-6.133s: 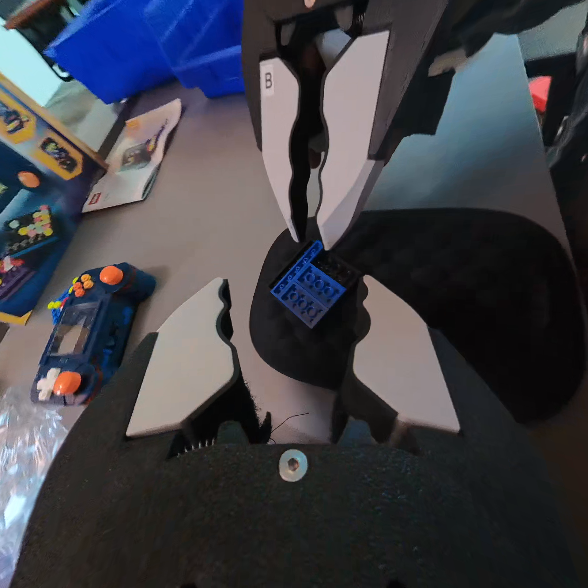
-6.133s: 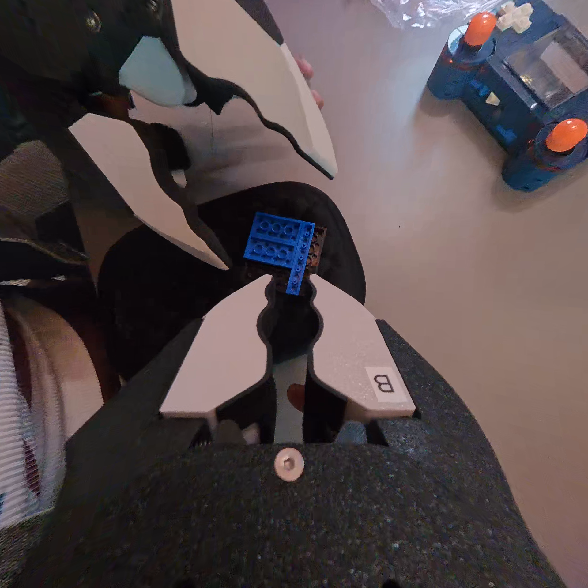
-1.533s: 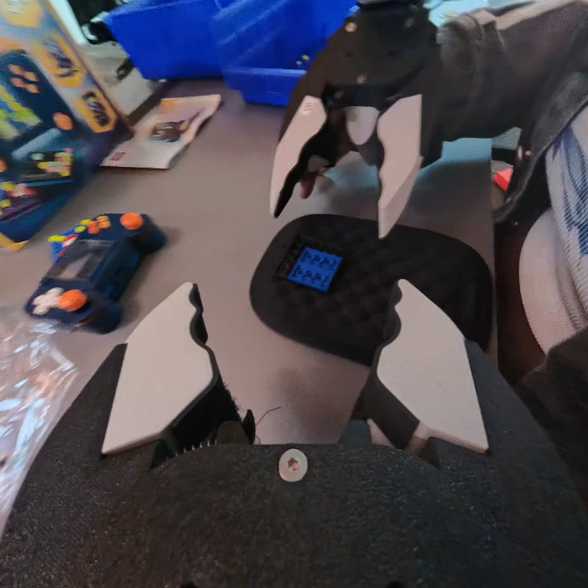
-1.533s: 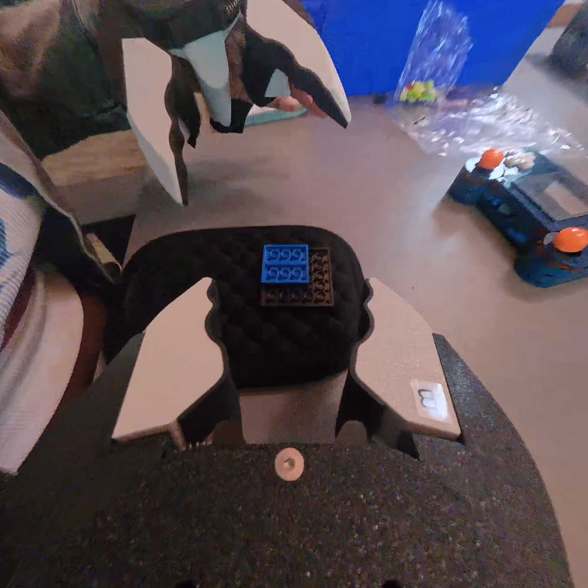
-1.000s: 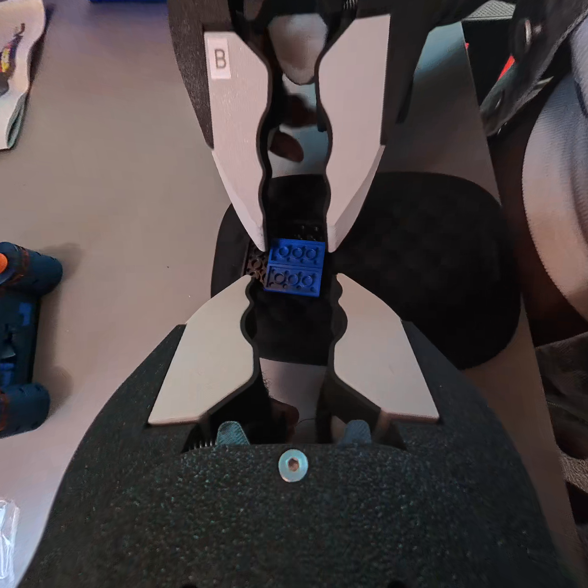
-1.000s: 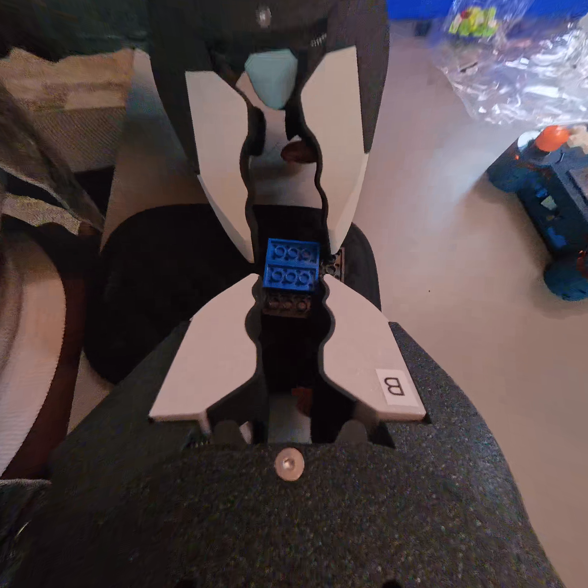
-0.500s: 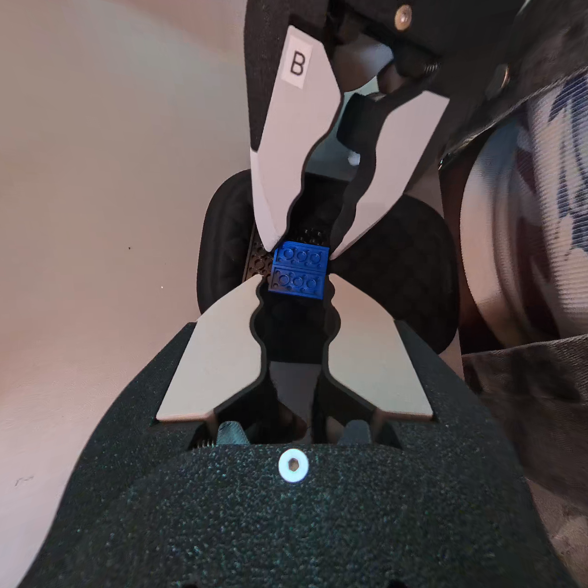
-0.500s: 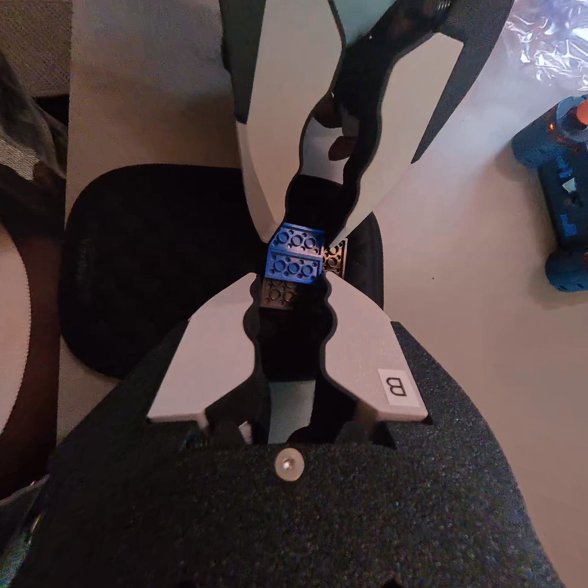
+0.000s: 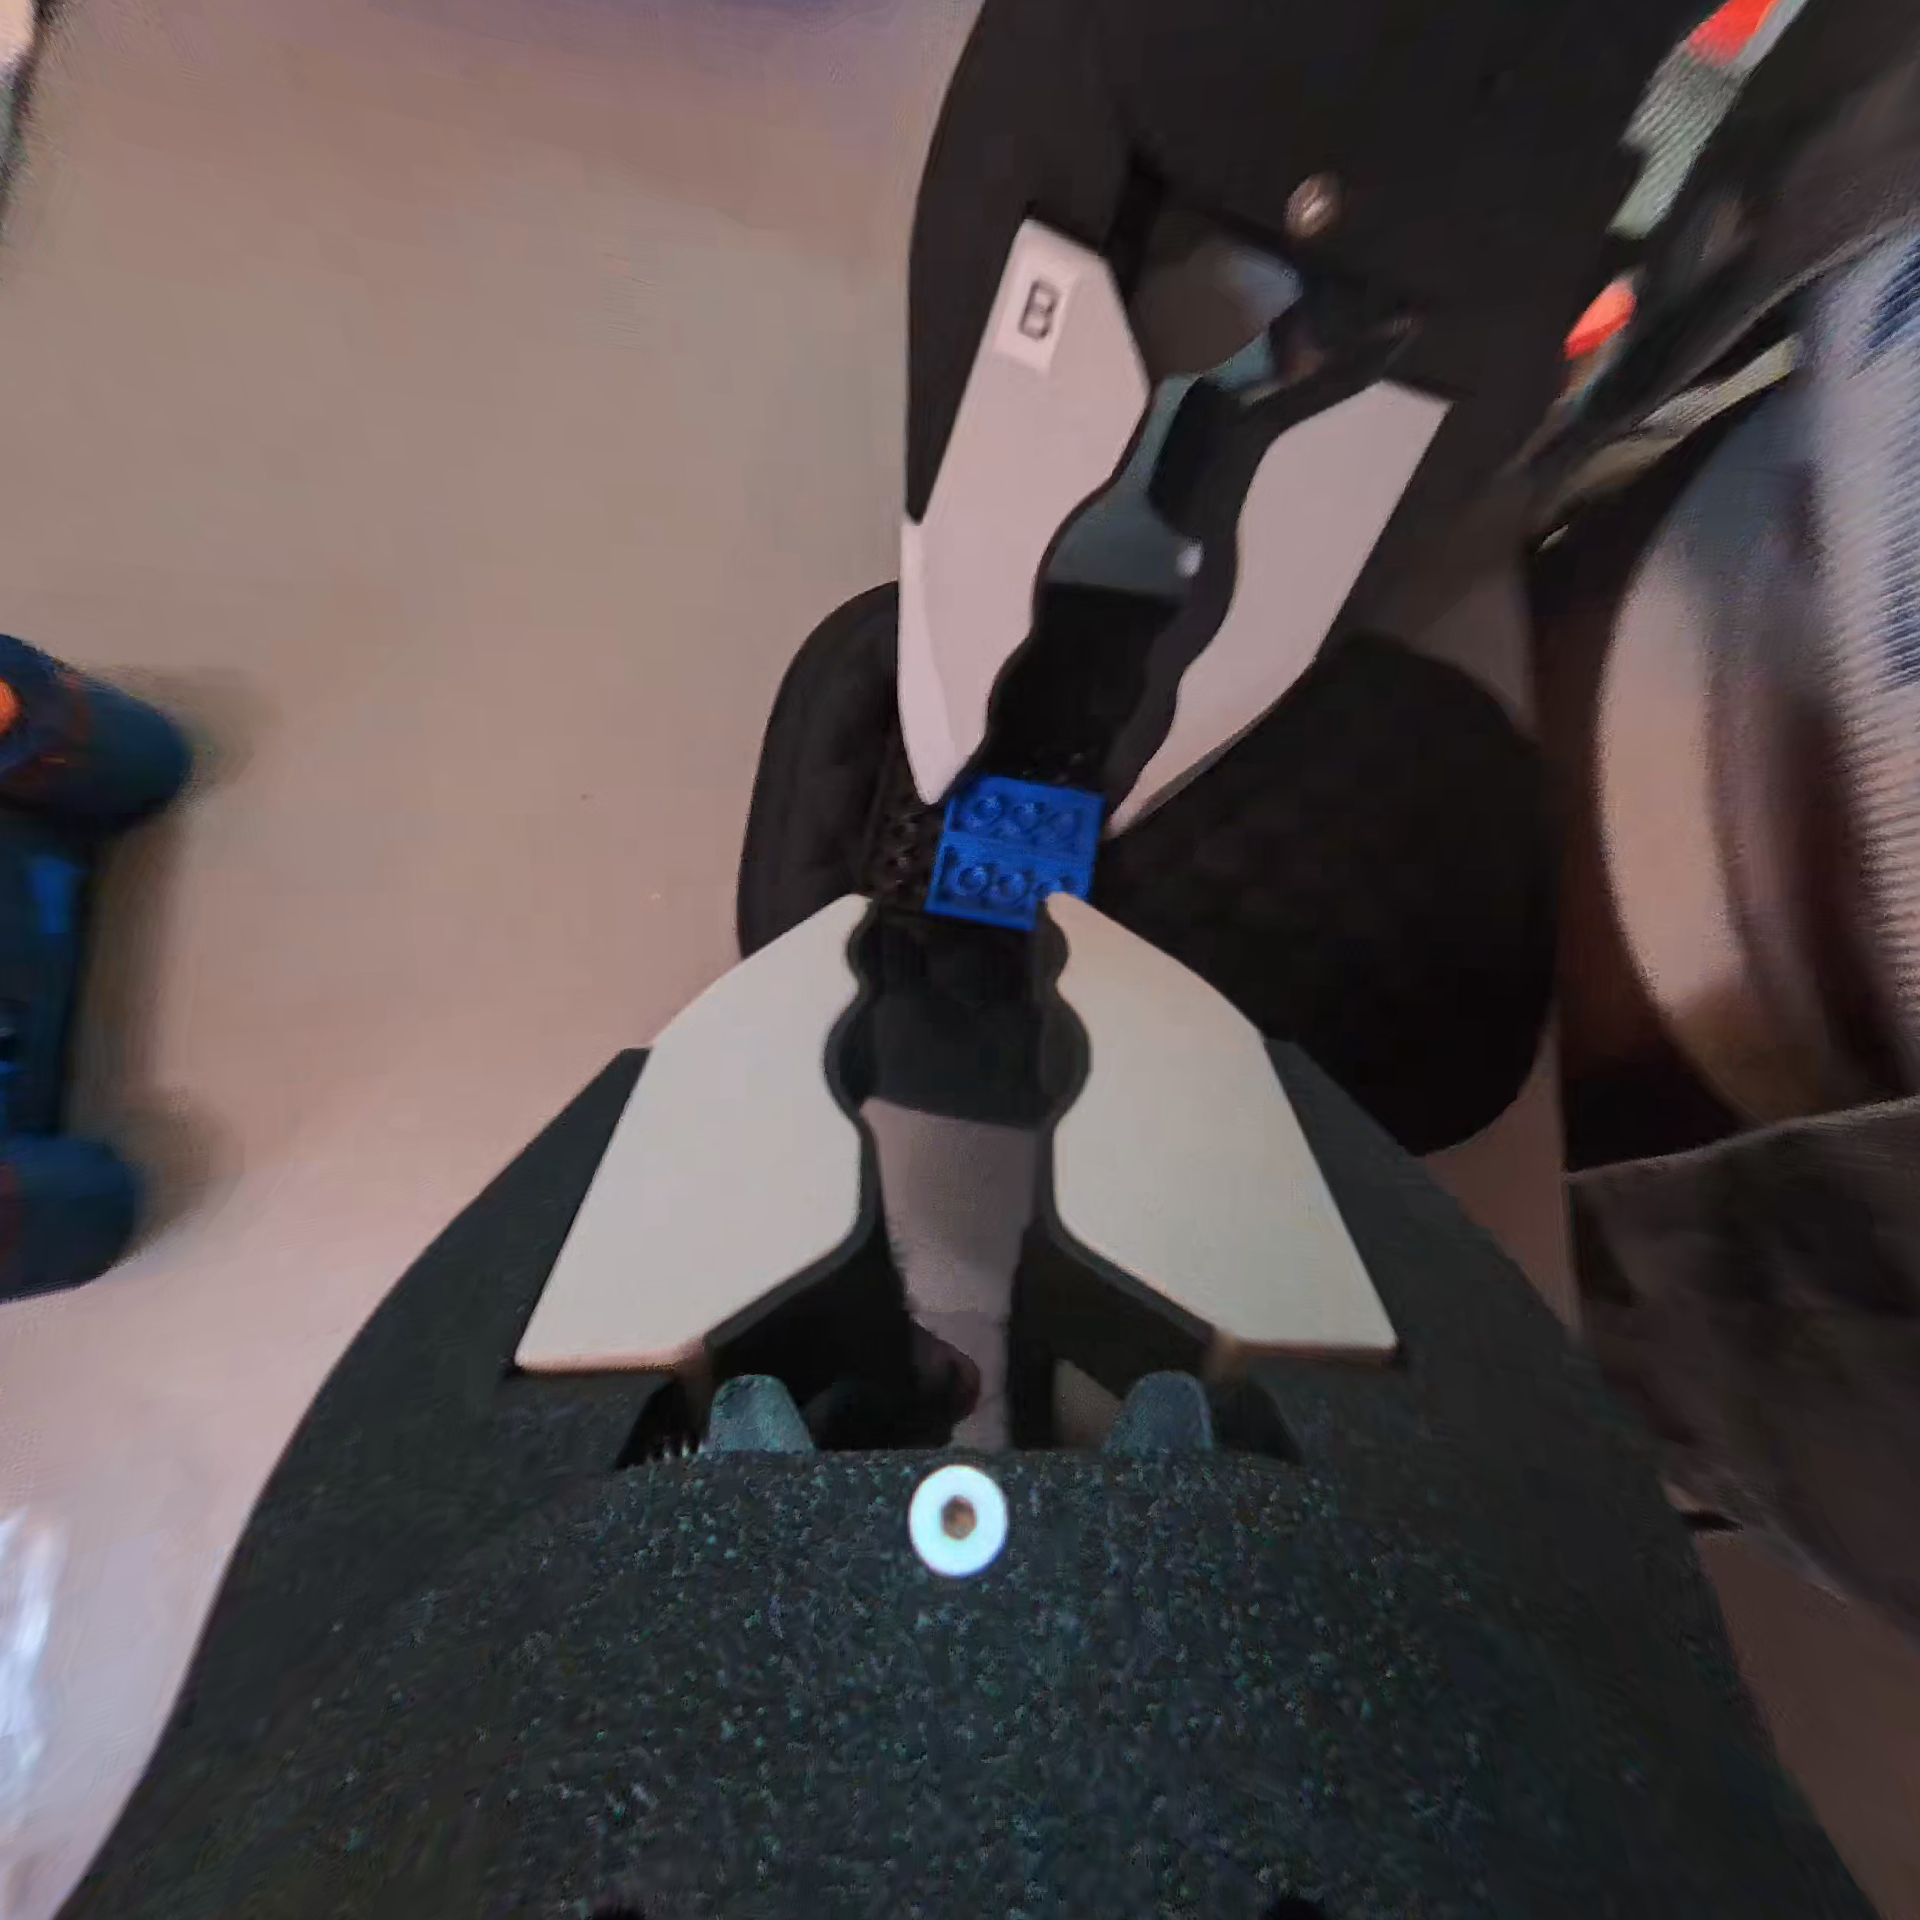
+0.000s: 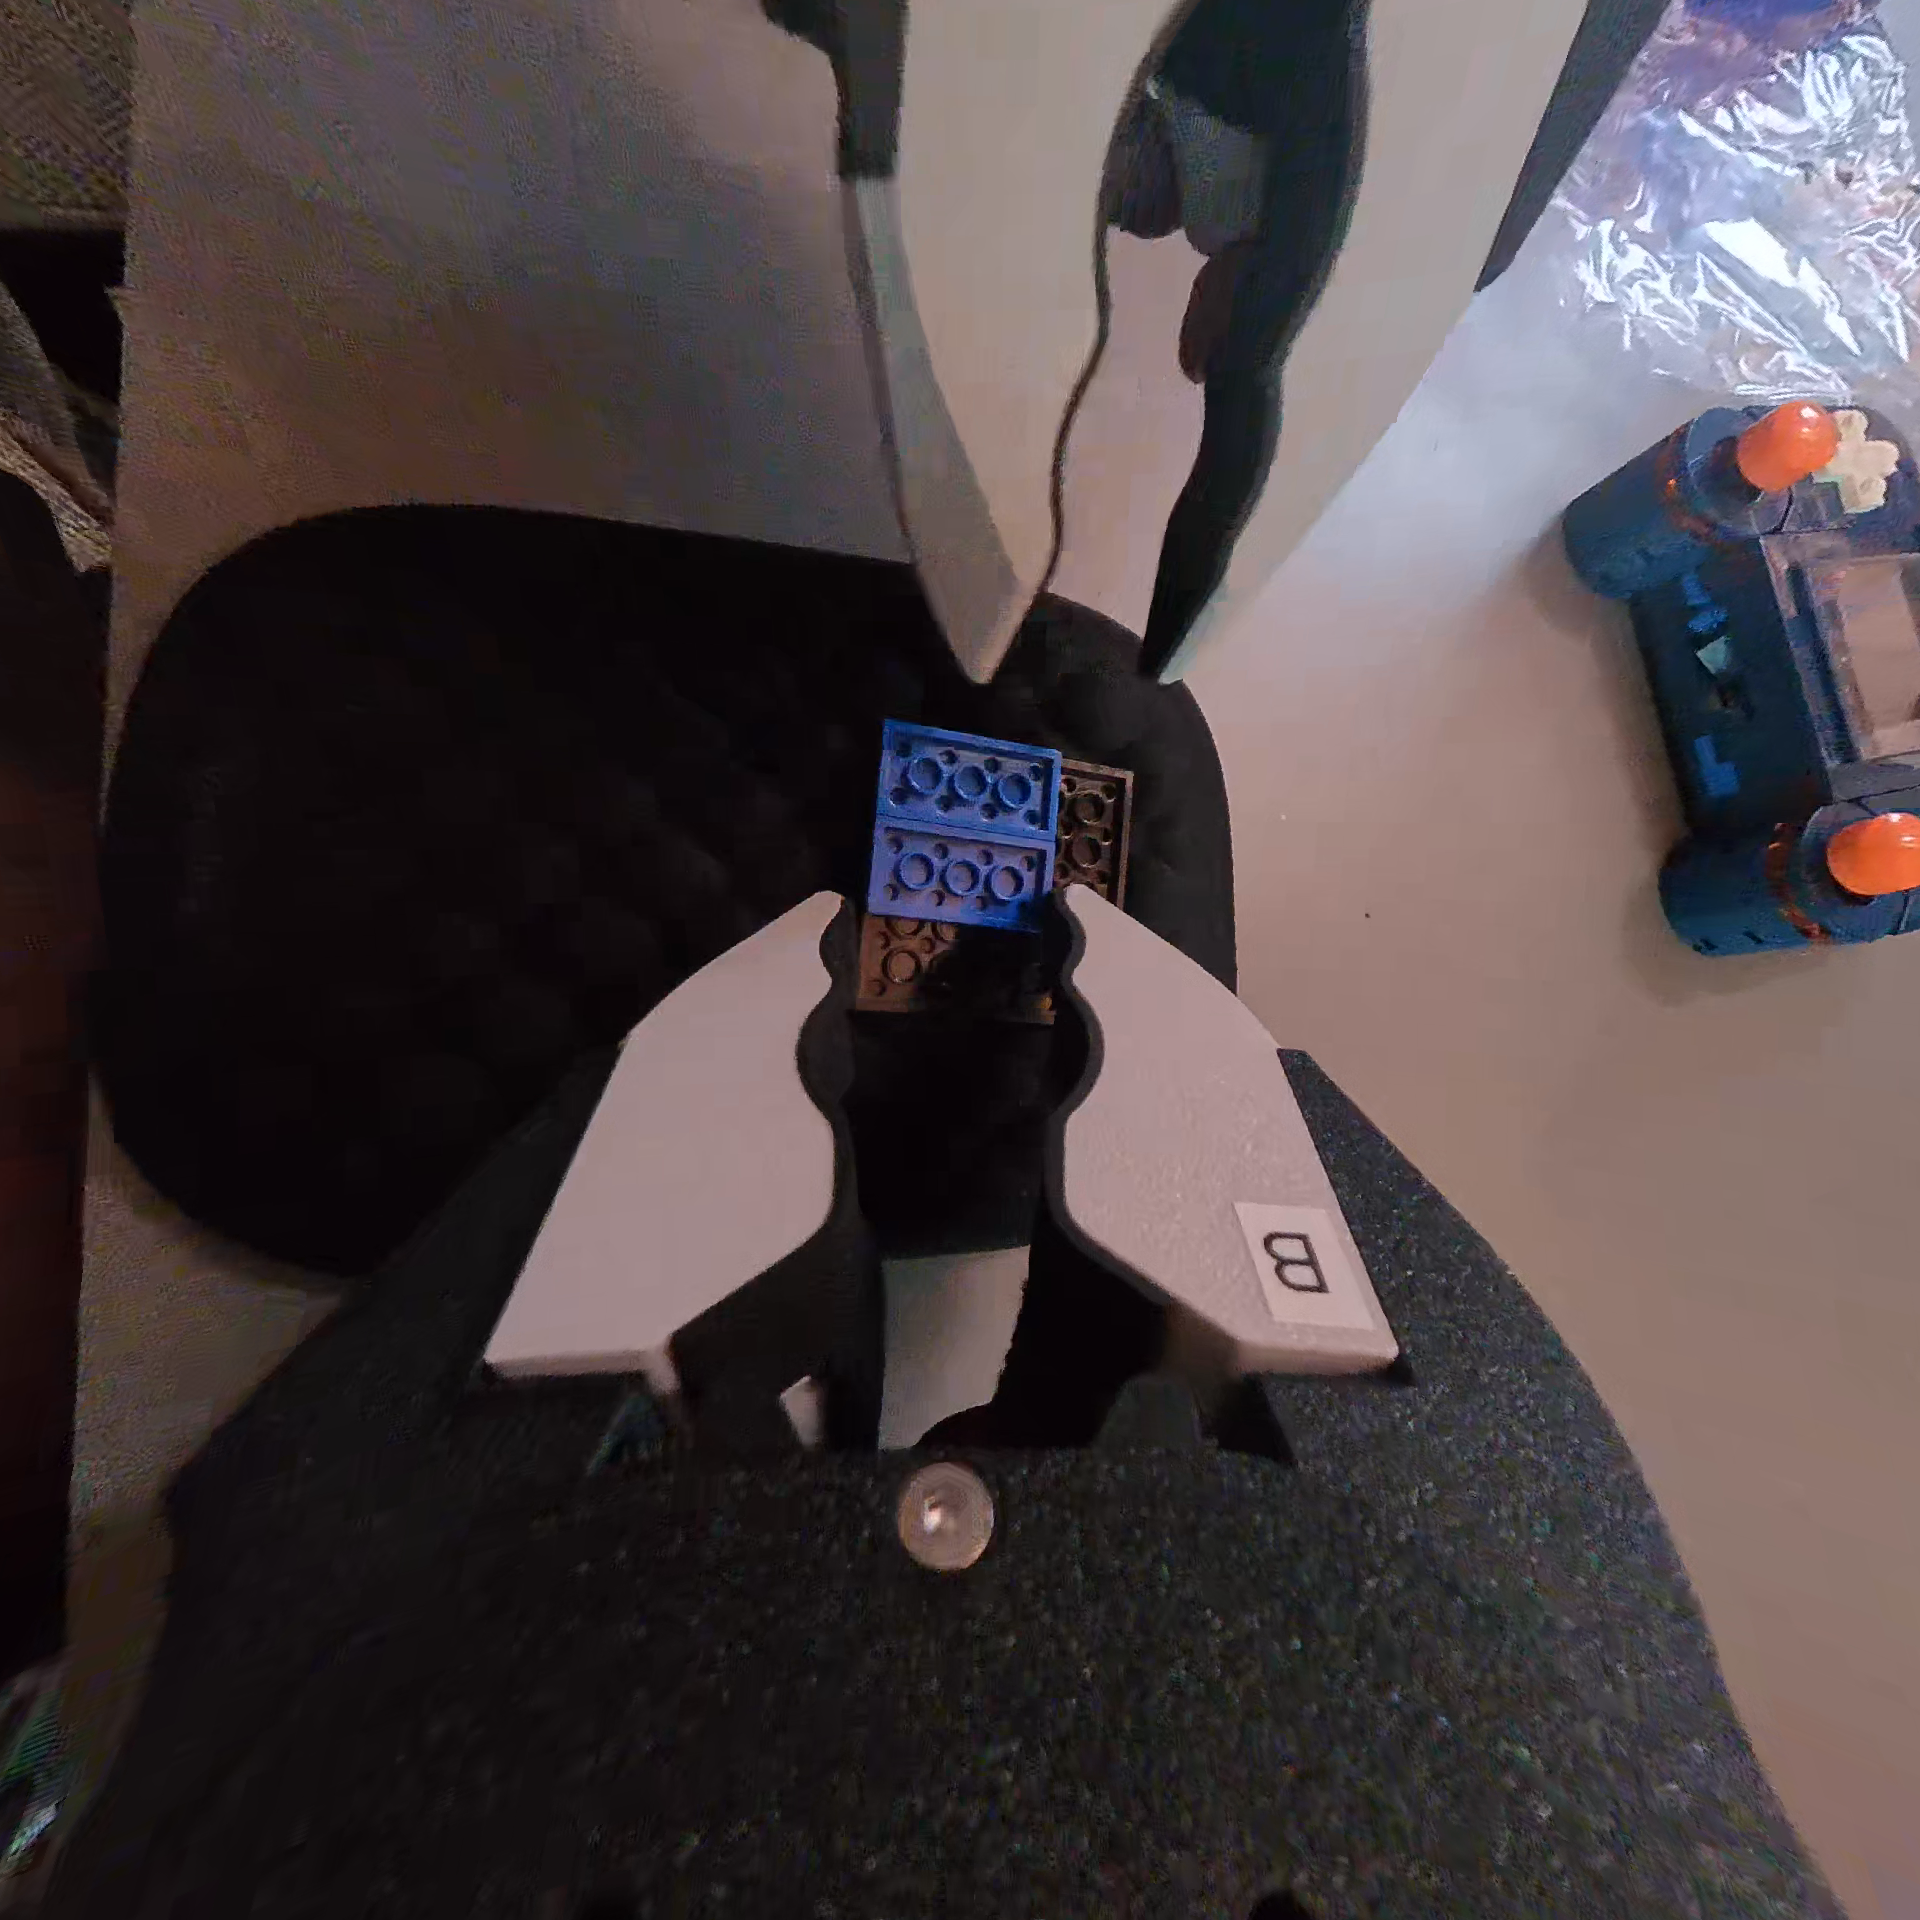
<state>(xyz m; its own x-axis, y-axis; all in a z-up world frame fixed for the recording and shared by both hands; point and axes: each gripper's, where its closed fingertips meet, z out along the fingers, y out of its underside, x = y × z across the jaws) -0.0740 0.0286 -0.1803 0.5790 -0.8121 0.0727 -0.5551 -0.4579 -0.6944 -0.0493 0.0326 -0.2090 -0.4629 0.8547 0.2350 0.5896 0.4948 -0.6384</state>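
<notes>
On a black mat (image 10: pixel 436 852) on the tabletop (image 10: pixel 1455 1195), two blue plates (image 10: pixel 961 836) sit studs-down on a dark plate (image 10: pixel 1091 842); right gripper (image 10: pixel 956 920) fingers narrowly grip the stack; left gripper (image 9: pixel 951 920) fingers narrowly clamp the blue plates

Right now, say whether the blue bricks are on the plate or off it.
On: both bricks cover one corner of the plate, which shows beside and below them.

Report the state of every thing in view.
brick assembly: two blue bricks seated on a dark plate, on the black pad
right gripper: shut on the assembly's end
left gripper: narrowed at the opposite end, contact unclear
black pad: lying flat
toy console: built, lying flat
plastic bag: crumpled
</notes>
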